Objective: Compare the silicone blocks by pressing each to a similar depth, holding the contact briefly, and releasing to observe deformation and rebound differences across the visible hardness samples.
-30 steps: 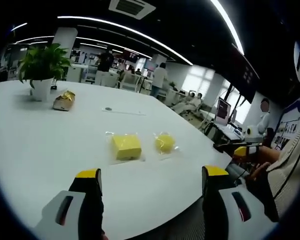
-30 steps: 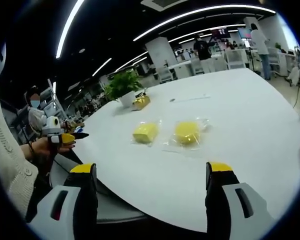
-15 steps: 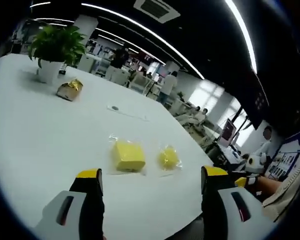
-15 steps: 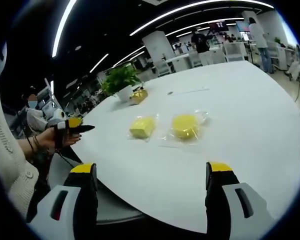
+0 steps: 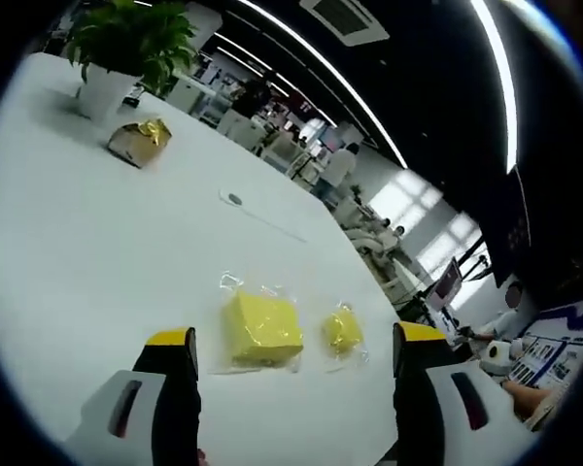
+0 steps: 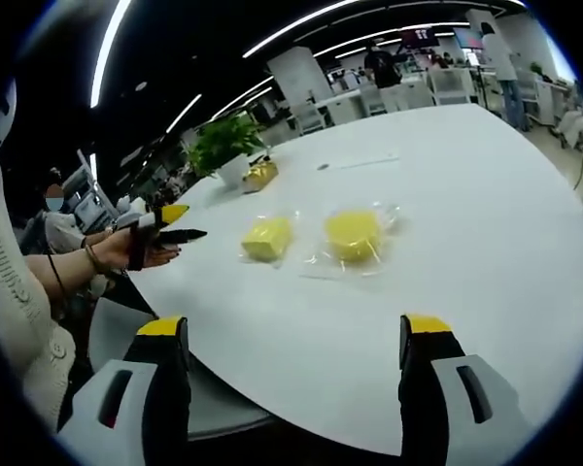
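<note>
We've got a big white table (image 5: 97, 252) with two yellow silicone samples lying on it, each sealed in its own clear plastic bag (image 6: 360, 243). The square block (image 5: 262, 328) sits just beside the smaller round block (image 5: 342, 330), not touching. Further back there's a potted plant (image 5: 126, 49) in a white pot, with a gold-wrapped packet (image 5: 138, 141) near it. Our left gripper (image 5: 290, 354) hangs over the table with its jaws spread wide, nothing between them; same deal for our right gripper (image 6: 293, 340), still short of the blocks.
</note>
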Demonstrator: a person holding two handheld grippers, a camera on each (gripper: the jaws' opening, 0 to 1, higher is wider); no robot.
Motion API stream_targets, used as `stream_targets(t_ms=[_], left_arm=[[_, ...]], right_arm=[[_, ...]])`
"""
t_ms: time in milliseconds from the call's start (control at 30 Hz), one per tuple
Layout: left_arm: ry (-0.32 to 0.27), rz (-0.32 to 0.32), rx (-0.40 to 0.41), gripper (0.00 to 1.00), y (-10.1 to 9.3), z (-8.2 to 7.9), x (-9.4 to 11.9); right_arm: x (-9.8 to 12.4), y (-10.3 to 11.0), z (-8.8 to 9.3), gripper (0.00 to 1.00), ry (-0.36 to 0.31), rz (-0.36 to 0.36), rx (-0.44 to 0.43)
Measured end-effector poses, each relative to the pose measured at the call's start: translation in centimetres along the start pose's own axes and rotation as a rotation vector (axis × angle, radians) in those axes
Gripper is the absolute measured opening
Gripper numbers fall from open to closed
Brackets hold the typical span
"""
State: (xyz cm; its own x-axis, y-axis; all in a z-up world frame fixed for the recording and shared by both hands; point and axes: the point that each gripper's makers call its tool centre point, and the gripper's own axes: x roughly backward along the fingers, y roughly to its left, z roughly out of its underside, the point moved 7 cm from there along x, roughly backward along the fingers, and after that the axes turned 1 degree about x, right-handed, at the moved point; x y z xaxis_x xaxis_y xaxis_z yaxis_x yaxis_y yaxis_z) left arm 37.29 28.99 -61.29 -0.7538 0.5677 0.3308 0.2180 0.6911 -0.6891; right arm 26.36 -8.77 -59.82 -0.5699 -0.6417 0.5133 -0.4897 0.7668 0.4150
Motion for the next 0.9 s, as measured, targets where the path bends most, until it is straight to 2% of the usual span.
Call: stream_targets(t_ms=[233,567,667,733,833,900], left_arm=[[0.057,0.01,0.007,0.82,1.6,-0.1,-4.3],[0.066,0.016,0.084,0.79,4.3,-0.3,-8.4],[0.063,0.05,0.108,0.71,4.9,-0.1,-9.6],[0.062,0.063,0.18,0.61,5.1,0.0,-10.2],[0.031,0.085,0.279,0.51,5.7,-0.1,-11.1],[0.036,0.086,0.283,0.44,6.1,0.0,-11.5]], right_arm=[[-0.2,-0.7,-0.1,0.83,0.026,0.026,-0.014],[-0.1,-1.5,0.6,0.81,0.075,0.065,-0.03],[0.2,-1.8,0.2,0.82,0.066,0.088,-0.04],[0.4,-1.8,0.0,0.81,0.066,0.095,-0.041],[0.4,-1.9,-0.1,0.81,0.068,0.103,-0.041],[0.2,-2.0,-0.1,0.8,0.079,0.105,-0.04]])
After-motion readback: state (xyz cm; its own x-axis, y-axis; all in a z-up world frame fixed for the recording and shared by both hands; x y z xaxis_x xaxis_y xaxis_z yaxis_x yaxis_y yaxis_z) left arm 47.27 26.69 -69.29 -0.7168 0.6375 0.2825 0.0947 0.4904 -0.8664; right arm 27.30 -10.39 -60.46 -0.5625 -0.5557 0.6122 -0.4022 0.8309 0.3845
